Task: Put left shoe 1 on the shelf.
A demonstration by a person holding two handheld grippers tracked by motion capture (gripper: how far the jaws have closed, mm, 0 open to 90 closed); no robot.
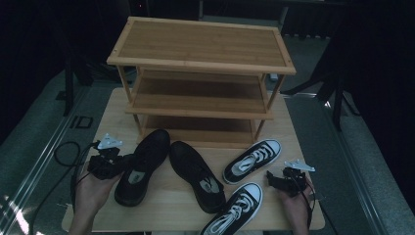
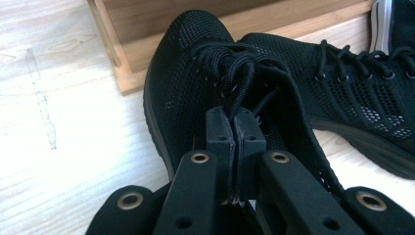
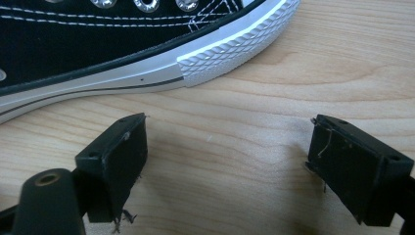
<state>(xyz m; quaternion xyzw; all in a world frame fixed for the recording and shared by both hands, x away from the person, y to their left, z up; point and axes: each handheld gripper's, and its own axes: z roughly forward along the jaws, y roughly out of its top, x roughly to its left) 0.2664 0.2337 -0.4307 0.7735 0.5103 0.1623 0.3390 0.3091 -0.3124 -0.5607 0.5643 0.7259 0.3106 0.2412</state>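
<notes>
Two black mesh shoes lie in front of the wooden shoe rack [image 1: 200, 44]. My left gripper [image 1: 121, 161] [image 2: 235, 122] is shut on the left black shoe [image 1: 142, 166] [image 2: 186, 73], pinching its upper by the laces. The right black shoe [image 1: 198, 174] [image 2: 352, 98] lies close beside it. Two black-and-white sneakers [image 1: 252, 160] [image 1: 235, 210] lie to the right. My right gripper [image 1: 272, 178] [image 3: 227, 147] stands open over bare table [image 3: 220, 98], a sneaker's white toe and sole [image 3: 220, 54] just beyond its jaws, not touching them.
The three-shelf rack stands at the back of the light wooden table [image 1: 112, 112], its shelves bare. A cable [image 1: 63, 152] trails off the table's left side. Dark stands and floor surround the table.
</notes>
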